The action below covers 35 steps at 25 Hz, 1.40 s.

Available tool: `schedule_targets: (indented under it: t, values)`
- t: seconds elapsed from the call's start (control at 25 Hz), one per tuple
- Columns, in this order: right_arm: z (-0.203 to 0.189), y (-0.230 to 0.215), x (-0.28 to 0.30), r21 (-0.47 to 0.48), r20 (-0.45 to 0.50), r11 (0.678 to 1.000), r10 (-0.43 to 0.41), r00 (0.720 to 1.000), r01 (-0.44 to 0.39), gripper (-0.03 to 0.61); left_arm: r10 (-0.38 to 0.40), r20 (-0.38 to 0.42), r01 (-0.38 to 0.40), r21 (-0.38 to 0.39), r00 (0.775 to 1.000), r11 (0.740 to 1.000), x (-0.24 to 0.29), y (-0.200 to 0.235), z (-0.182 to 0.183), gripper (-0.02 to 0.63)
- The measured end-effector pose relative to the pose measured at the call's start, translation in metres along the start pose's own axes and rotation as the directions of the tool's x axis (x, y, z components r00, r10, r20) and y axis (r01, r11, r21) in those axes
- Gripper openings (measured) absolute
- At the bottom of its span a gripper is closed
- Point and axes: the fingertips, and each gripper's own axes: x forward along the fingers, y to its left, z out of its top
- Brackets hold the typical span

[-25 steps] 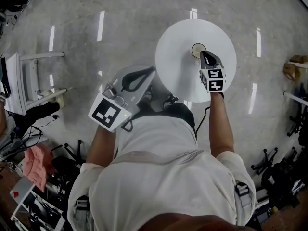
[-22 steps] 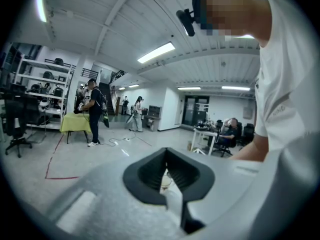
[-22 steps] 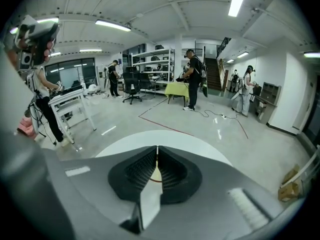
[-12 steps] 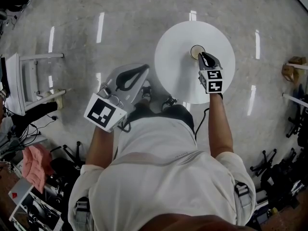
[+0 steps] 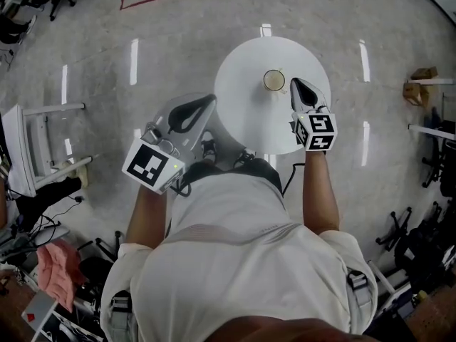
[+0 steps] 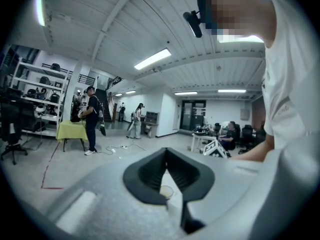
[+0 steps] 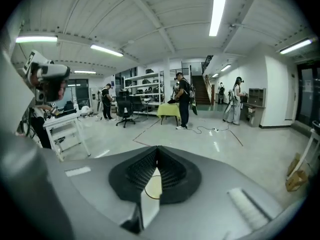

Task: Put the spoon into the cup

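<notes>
The right tool (image 5: 295,84) is over the round white worktop (image 5: 246,116), with its two jaws brought together at the tips and nothing gripped between them; in the right gripper view (image 7: 157,151) only a narrow slit remains below the closed tips. The cup (image 5: 274,81) stands upright on the worktop just to the left of the right tool's tips, close to them but not touching. Through the slit only an arc of the cup's rim shows (image 7: 152,188); the rest is masked by the jaws. The left tool (image 5: 211,99) is off the worktop edge, well to the left of the right tool and above the floor (image 5: 178,34). Its jaws also meet at the tips and hold nothing (image 6: 166,151). The cup appears small and distant through the gap below them (image 6: 165,191). The spoon cannot be made out in any view: the cup's interior is too small to resolve from the head view and is mostly covered in both gripper views. The person's torso hides the floor nearest the camera.
</notes>
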Motion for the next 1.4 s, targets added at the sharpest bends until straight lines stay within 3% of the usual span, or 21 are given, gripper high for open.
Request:
schedule_targets:
  t: [0.24,0.44,0.6,0.84,1.12,1.4]
  values:
    - [0.062,0.014,-0.058,0.008,0.135,0.999,-0.034,0.99,0.033,0.006,-0.093,0.049,0.091,0.041,0.994,0.995,0.008,-0.013,0.026,0.003]
    - [0.106,0.016,-0.111,0.072,0.241,0.996,-0.071,0.968,0.055,0.006,-0.172,0.087,0.165,0.089,0.981,0.982,0.024,-0.033,0.051,0.003]
    - [0.131,0.031,-0.148,0.066,0.309,0.995,-0.09,0.947,0.073,0.006,-0.239,0.108,0.225,0.129,0.965,0.966,0.025,-0.051,0.067,0.003]
    - [0.144,0.039,-0.193,0.052,0.377,0.993,-0.117,0.919,0.105,0.006,-0.323,0.109,0.301,0.185,0.94,0.936,0.034,-0.085,0.082,0.003]
    - [0.148,0.023,-0.231,0.035,0.38,0.987,-0.157,0.911,0.156,0.006,-0.372,0.115,0.34,0.227,0.921,0.913,0.046,-0.118,0.101,0.003]
    - [0.146,0.024,-0.236,0.012,0.369,0.991,-0.13,0.92,0.136,0.006,-0.369,0.114,0.338,0.221,0.923,0.915,0.044,-0.131,0.1,0.003]
